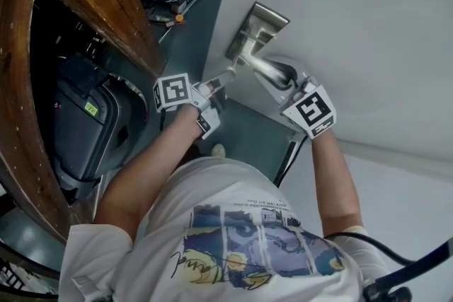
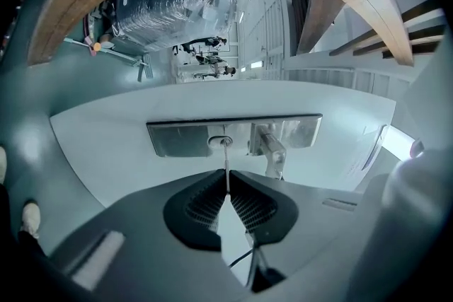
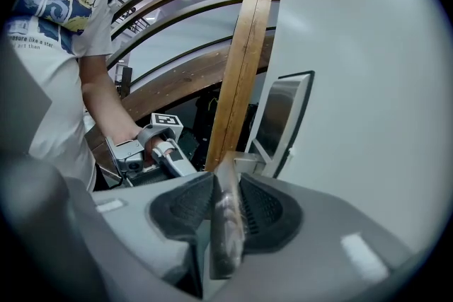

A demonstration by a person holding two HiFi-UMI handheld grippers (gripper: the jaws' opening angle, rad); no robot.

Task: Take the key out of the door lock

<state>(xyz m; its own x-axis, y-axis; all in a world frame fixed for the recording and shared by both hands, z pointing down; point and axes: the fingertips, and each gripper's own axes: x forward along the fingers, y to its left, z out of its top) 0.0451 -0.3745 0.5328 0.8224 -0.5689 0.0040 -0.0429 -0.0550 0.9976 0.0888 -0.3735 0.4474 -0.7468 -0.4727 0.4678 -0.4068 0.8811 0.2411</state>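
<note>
The key (image 2: 226, 155) sits in the keyhole (image 2: 221, 141) of the metal lock plate (image 2: 177, 138) on the white door (image 1: 354, 10). Its other end is pinched between the pads of the left gripper (image 2: 226, 177). That gripper's jaws are drawn almost fully together on the thin blade, which shows edge-on as a narrow line running from the jaw tips straight to the keyhole.

This is the relation that matters. The key's long axis lies in line with the left gripper's own pointing direction and stands square to the face of the plate. The key is therefore dead ahead of the gripper, not off to a side or at a slant. Judging from that, a straight pull back along the same line, away from the door, should free it. A sideways or twisting pull would likely bind the blade in the lock.

The right gripper (image 3: 226, 177) is clamped on the lever handle (image 3: 228, 237), just beside the keyhole on the same plate, with the metal bar filling the gap between its pads. It appears to be steadying the door. Its hold lies close beside the key's line without crossing it, so the left gripper (image 1: 226, 73) alone is placed to take the key out.
</note>
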